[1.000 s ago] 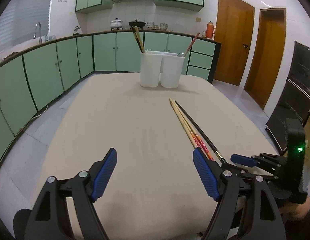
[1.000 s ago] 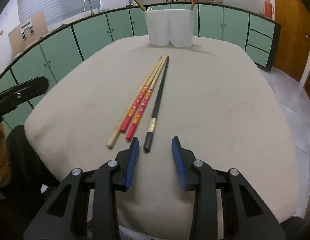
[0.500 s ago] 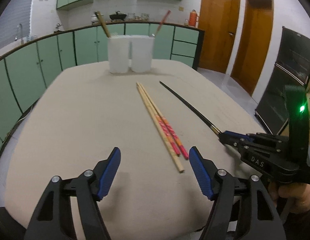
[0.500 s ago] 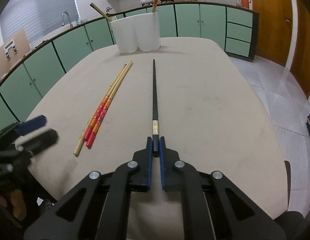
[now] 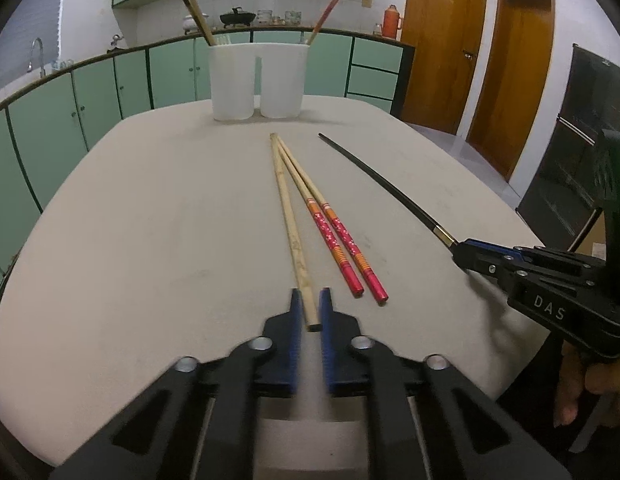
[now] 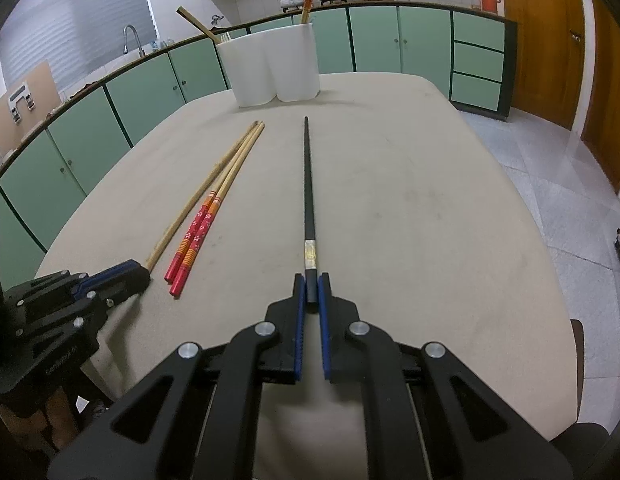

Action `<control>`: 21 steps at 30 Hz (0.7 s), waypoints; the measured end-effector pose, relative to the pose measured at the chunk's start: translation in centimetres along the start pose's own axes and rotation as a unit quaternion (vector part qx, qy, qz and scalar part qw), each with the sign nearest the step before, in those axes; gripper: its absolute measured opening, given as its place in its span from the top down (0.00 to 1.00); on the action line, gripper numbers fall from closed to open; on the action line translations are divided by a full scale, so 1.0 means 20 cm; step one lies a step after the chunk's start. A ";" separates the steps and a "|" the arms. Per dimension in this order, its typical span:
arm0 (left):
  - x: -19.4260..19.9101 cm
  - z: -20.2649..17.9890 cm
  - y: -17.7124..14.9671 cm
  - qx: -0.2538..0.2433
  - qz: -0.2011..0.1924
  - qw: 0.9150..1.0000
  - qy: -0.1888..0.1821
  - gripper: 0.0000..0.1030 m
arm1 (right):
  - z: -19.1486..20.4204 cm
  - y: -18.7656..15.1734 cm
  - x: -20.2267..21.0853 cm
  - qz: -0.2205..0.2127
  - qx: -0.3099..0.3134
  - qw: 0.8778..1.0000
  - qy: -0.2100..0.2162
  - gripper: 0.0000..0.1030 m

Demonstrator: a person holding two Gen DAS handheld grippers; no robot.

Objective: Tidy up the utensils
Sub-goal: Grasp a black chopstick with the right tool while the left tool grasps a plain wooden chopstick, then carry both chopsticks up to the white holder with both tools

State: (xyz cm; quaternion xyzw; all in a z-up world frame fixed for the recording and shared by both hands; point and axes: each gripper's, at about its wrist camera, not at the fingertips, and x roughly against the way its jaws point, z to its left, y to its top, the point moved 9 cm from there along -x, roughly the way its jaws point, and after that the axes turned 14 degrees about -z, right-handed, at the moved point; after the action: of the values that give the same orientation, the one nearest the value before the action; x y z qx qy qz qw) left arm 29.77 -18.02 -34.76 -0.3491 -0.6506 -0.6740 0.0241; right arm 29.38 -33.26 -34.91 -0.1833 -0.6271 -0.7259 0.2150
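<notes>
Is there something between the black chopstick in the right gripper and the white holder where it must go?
Nothing visible. The table between the black chopstick held by the right gripper and the white utensil holder is bare; the red-handled chopsticks lie off to its left.

Both wrist views low, near, sharing table [image 5: 150, 220].

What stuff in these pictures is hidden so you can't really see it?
- White holder, both views: its wall hides the lower ends of the sticks standing inside.
- Black chopstick, left wrist view: the right gripper covers its near end.
- Plain wooden chopstick, right wrist view: the left gripper covers its near end.
</notes>
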 end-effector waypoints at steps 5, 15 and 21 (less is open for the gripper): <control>0.01 0.13 0.01 0.022 -0.014 0.999 0.046 0.94 | 0.01 0.00 -0.01 -0.002 0.007 1.000 -0.006 0.94; 0.07 0.27 -0.01 0.036 -0.011 0.995 0.089 0.93 | 0.12 -0.01 -0.01 -0.006 0.037 0.999 0.004 0.91; 0.07 0.24 -0.02 0.016 -0.012 0.996 0.084 0.74 | 0.12 -0.03 0.01 -0.006 0.031 1.000 0.001 0.90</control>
State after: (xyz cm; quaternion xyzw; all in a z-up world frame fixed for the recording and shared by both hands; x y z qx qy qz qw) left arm 30.51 -13.08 -34.88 -0.2827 -0.6610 -0.6910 0.0757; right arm 28.83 -30.94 -34.91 -0.1722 -0.6501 -0.7077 0.2166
